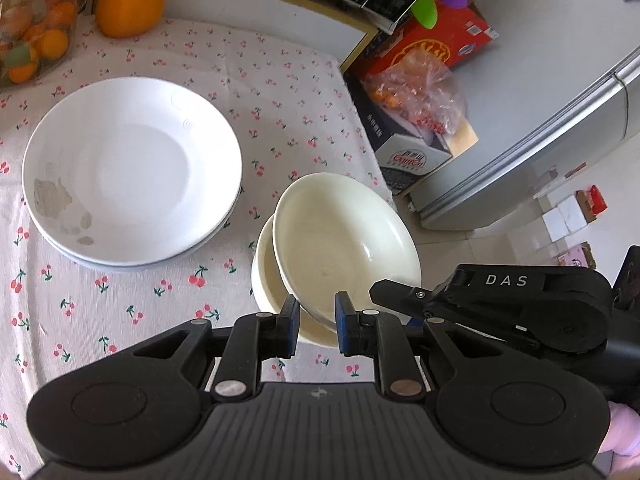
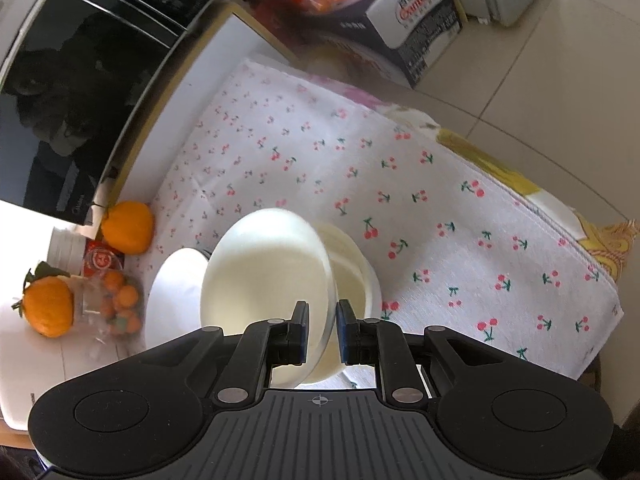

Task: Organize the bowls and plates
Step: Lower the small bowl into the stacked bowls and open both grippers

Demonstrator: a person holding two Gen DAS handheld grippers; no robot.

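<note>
Orange, fruit jar, microwave, cherry-print cloth.

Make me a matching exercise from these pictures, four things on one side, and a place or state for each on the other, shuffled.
Things:
1. tilted cream bowl
2. white plates
3. large orange
4. second cream bowl

Places or states:
A. stacked flat on the cherry-print cloth
B. sitting upright beneath the tilted one
C. at the back, beside the glass jar
D. held by its rim between the fingers of the right gripper

Pairs: 1-D, 2-A, 3-C, 4-B
</note>
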